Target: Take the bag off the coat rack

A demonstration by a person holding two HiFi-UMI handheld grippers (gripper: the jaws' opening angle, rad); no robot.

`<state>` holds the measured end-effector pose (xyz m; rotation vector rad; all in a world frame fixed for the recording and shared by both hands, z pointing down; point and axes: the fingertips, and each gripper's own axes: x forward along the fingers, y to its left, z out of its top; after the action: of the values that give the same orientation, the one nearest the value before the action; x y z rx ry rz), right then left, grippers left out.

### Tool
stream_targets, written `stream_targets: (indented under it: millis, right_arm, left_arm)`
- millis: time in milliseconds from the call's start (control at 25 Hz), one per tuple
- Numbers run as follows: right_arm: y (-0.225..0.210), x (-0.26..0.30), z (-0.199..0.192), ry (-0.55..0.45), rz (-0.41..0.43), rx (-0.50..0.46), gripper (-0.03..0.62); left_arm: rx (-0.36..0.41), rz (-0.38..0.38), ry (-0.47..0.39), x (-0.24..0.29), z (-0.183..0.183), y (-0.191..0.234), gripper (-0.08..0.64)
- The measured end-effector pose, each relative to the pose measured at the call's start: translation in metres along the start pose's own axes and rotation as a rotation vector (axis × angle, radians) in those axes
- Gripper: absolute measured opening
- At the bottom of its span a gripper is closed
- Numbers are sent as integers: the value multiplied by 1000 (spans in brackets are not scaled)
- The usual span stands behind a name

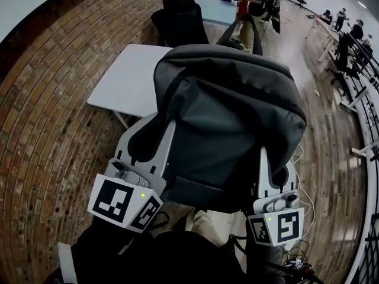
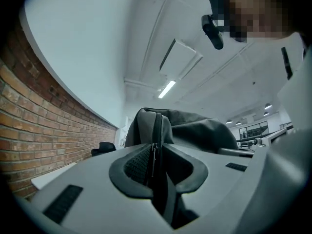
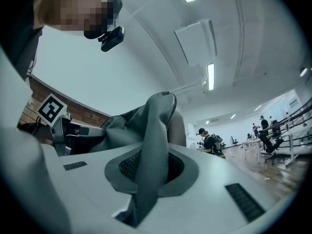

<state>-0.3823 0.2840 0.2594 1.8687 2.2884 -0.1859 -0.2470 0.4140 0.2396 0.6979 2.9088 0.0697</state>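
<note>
A grey backpack [image 1: 225, 111] hangs in the air in front of me, held by both grippers and filling the middle of the head view. My left gripper [image 1: 167, 129] is shut on the bag's left side; in the left gripper view its jaws [image 2: 156, 167] pinch a fold with a black zipper seam [image 2: 157, 130]. My right gripper [image 1: 262, 154] is shut on the bag's right side; in the right gripper view its jaws [image 3: 150, 172] clamp a grey mesh strap [image 3: 158, 126]. No coat rack shows in any view.
A brick wall [image 1: 47, 129] runs along the left. A white table [image 1: 127, 81] stands beyond the bag, with a black chair [image 1: 180, 19] behind it. People [image 1: 254, 5] stand at the far end. Cables [image 1: 303, 158] lie on the wooden floor, and a railing [image 1: 367, 129] runs at the right.
</note>
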Motion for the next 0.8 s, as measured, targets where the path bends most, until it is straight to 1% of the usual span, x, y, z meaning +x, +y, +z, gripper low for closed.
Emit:
stream_targets:
  millis: [200, 320, 400, 600, 800]
  right_arm:
    - [-30, 66, -18, -14, 122, 18, 35]
    - [-43, 105, -24, -21, 202, 36, 35]
    - [-50, 124, -28, -14, 242, 42, 35]
    - [-58, 164, -29, -33, 317, 59, 35]
    - [-60, 202, -35, -44, 361, 70, 35]
  left_arm:
    - [14, 132, 3, 46, -10, 27, 78]
    - [22, 216, 1, 67, -11, 42, 78]
    - [28, 257, -5, 78, -9, 49, 78]
    - [59, 333, -22, 98, -1, 66, 78]
    - [77, 380, -29, 117, 2, 89, 78]
